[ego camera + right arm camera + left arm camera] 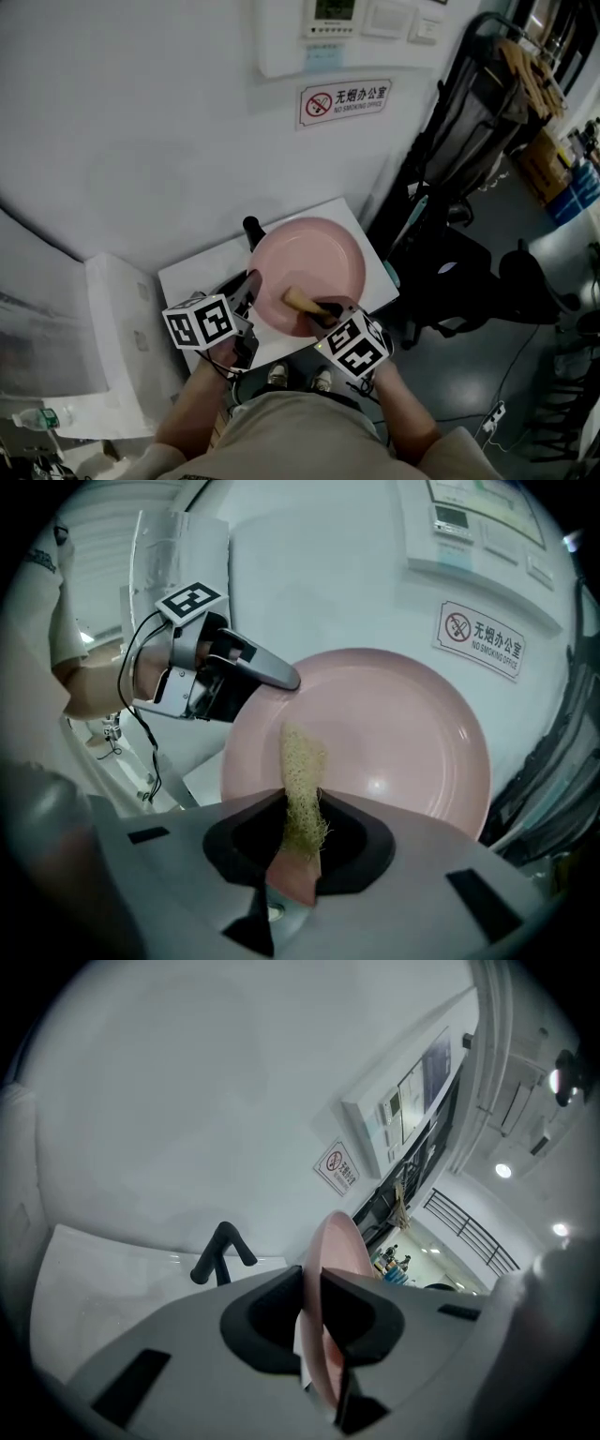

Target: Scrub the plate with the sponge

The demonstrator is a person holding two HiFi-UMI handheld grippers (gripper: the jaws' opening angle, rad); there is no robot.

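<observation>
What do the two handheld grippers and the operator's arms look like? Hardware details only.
The left gripper and right gripper each have a grey body, black jaw tips and a white cube with black square markers. Thin black cables trail from the left one. The person wears a white short sleeve.

Dim, even light; fisheye-warped, dark-vignetted edges.

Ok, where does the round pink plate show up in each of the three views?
Head view: the round pink plate sits at centre, above the two grippers.
Left gripper view: lower centre, seen edge-on, clamped by the left gripper.
Right gripper view: face-on across the centre and right, behind the yellowish fibrous sponge.
Shared landmark: the red-and-white no-smoking sign on the wall is in all three.
</observation>
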